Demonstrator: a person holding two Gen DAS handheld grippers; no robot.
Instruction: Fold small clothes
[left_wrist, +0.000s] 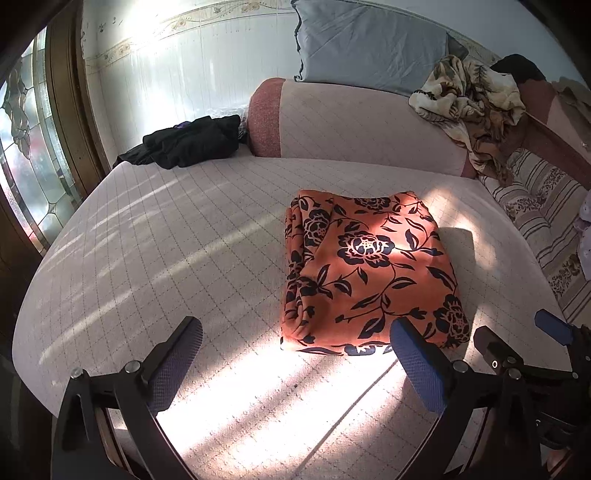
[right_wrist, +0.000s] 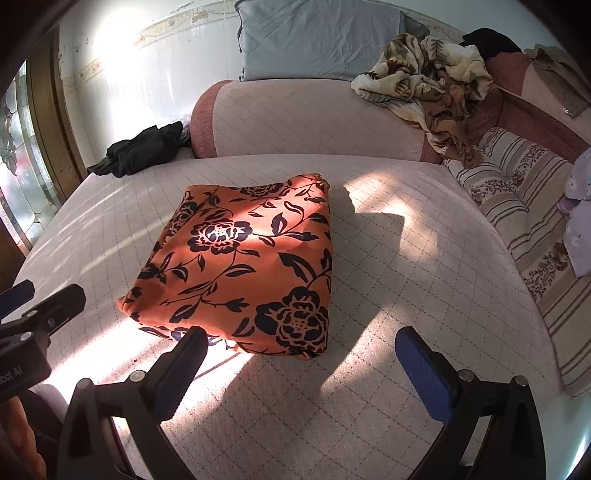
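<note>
A partial label, cut off by the frame edge and seemingly ending in "AI", is seen on the left gripper (right_wrist: 40, 299). Its jaws are spread, nothing between. The right gripper (right_wrist: 299, 354) is likewise spread and empty. The folded orange floral garment (right_wrist: 243, 266) is lying on the quilted couch seat (right_wrist: 406, 295), just beyond both.

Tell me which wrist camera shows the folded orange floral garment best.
The right wrist view: the orange floral garment lies near the centre, its whole top face visible, only the near edge clipped by a fingertip. The left wrist view shows it off to the right, with one finger covering its near right corner.
</note>
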